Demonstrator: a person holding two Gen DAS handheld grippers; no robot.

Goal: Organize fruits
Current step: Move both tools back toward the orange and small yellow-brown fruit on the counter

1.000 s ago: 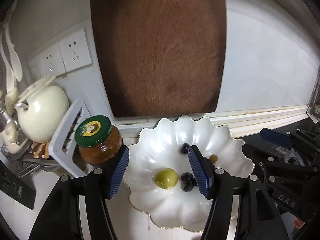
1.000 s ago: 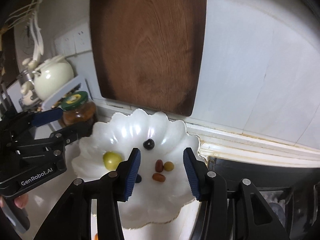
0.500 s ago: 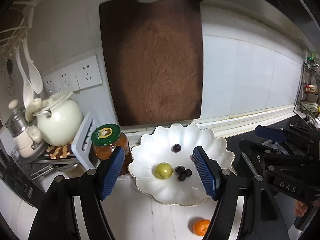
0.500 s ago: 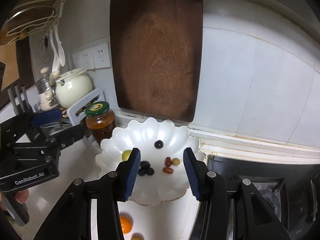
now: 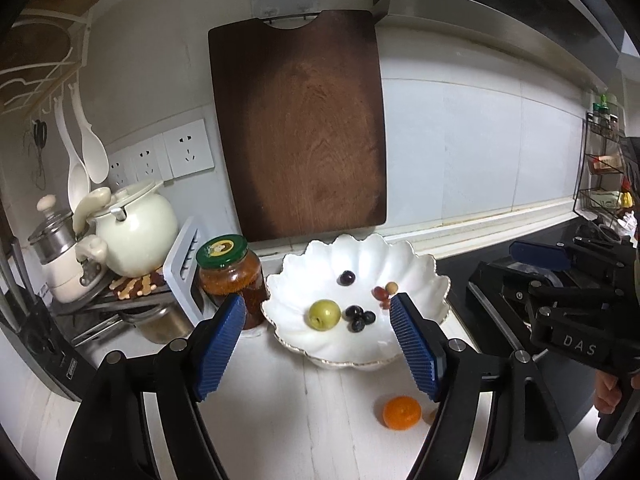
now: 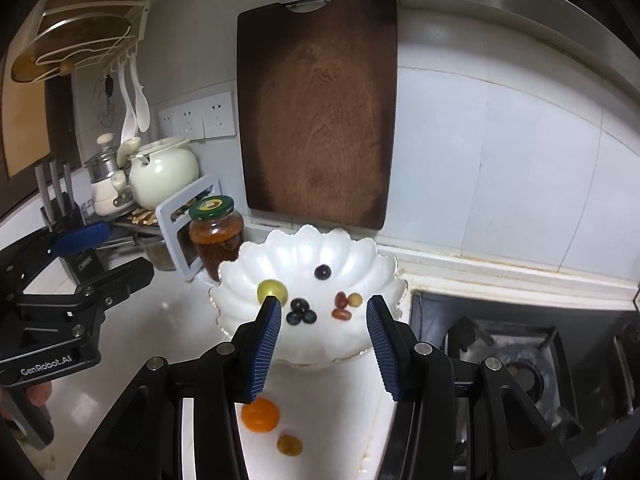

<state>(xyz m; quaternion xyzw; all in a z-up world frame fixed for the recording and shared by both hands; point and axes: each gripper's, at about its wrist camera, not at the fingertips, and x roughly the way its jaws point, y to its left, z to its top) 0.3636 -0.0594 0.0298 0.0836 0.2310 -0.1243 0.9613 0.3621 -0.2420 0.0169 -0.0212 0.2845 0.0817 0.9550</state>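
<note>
A white scalloped bowl [image 5: 434, 276] stands on the counter against the wall. In it lie a green round fruit [image 5: 324, 314], three dark berries [image 5: 359, 318], a dark grape [image 5: 346, 278] and small red and tan fruits [image 5: 386, 292]. On the counter in front of the bowl lie an orange [image 6: 260, 415] and a small yellow-brown fruit [image 6: 289, 445]. My left gripper [image 5: 318, 299] hangs open before the bowl with nothing between its blue pads. My right gripper [image 6: 323, 301] is also open and empty, above the bowl's near rim [image 6: 320, 362].
A green-lidded jar [image 5: 230, 270] stands just left of the bowl. Behind it a dark wooden cutting board [image 5: 300, 128] leans on the tiled wall. A cream teapot [image 5: 132, 232] and rack fill the left. A black gas stove [image 6: 520, 360] lies to the right.
Both grippers have drawn back from the bowl, so it looks smaller and the orange on the counter has come into view. The left jaws stand wider than before.
</note>
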